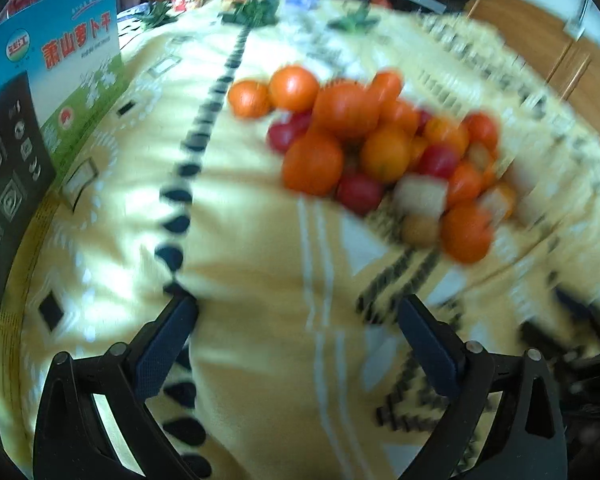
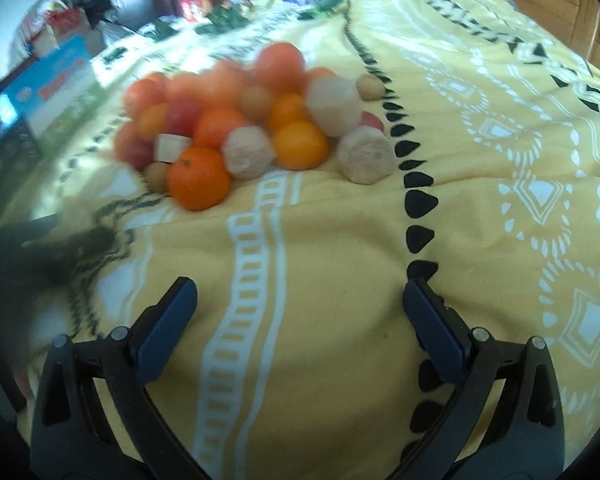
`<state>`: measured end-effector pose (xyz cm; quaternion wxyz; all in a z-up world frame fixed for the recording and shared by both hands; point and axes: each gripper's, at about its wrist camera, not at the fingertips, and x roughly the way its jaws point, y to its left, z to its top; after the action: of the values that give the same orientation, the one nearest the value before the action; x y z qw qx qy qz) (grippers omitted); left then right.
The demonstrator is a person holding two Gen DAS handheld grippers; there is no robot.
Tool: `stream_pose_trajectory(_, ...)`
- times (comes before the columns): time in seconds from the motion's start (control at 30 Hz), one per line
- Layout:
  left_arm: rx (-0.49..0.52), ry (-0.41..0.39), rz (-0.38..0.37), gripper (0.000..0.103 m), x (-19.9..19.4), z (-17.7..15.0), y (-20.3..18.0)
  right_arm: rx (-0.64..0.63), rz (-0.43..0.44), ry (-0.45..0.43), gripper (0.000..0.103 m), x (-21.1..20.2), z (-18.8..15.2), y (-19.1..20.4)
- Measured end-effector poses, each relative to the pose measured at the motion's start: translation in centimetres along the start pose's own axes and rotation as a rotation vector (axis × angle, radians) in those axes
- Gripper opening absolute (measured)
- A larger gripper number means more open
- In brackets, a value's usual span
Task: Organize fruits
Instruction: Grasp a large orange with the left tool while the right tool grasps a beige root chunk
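Left wrist view shows the left gripper [image 1: 298,312] with its fingers [image 1: 168,344] spread wide apart and holding nothing, above a yellow patterned cloth [image 1: 252,248]. The fruit pile [image 1: 364,152], the landmark here, lies on that cloth ahead of the gripper and a little to its right, well apart from it: oranges, small red fruits and pale cut chunks heaped together, all blurred. A blue and green printed box [image 1: 72,64] stands far to the left of the pile. In the right wrist view the right gripper [image 2: 300,300] is likewise wide open and empty, with the pile ahead and to its left. One pale chunk [image 2: 365,159] sits just right of the pile, beside a row of black marks on the cloth, and an orange [image 2: 199,178] lies at the pile's near edge.
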<state>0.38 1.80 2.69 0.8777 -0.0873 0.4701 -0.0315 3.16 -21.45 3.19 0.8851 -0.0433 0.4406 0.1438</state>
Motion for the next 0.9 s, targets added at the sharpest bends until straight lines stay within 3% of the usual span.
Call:
stream_pose_trajectory(0.1, -0.020, -0.059, -0.047, 0.089, -0.6, 2.0, 1.2, 0.060, 0.050, 0.000, 0.103, 0.2, -0.2, -1.0)
stream_pose_trajectory(0.17, -0.036, -0.036, -0.074, 0.068, 0.2, 3.5, 1.9, 0.071, 0.060, -0.006, 0.103, 0.4, -0.2, -1.2)
stream_pose_trajectory(0.23, -0.051, -0.004, -0.109, 0.059, 1.3, 4.5, 2.2, 0.062, 0.051, -0.005, 0.103, 0.6, -0.3, -0.9)
stream_pose_trajectory(0.43, -0.032, 0.006, -0.122, 0.058, 3.1, 6.5, 1.1, 0.030, 0.026, 0.003, 0.103, 0.9, -0.3, -0.6)
stream_pose_trajectory(0.6, -0.073, 0.039, -0.170, 0.043, 4.6, 7.2, 1.7, 0.037, 0.033, 0.001, 0.103, 0.8, -0.3, -0.8)
stream_pose_trajectory(0.67, -0.048, 0.036, -0.150, 0.041, 4.7, 7.2, 1.1, 0.048, 0.041, -0.002, 0.103, 0.5, -0.2, -1.0)
stream_pose_trajectory(0.73, -0.041, 0.029, -0.148, 0.040, 4.3, 7.0, 1.0, 0.048, 0.052, -0.018, 0.095, -0.3, 0.0, -1.1)
stream_pose_trajectory(0.8, -0.048, 0.013, -0.159, 0.040, 3.2, 6.6, 1.1, 0.046, 0.079, -0.032, 0.081, -1.0, 0.4, -1.2)
stream_pose_trajectory(0.9, -0.013, -0.036, -0.144, 0.040, 0.4, 5.6, 1.0, 0.068, 0.125, -0.090, 0.076, -2.8, 1.6, -1.7)
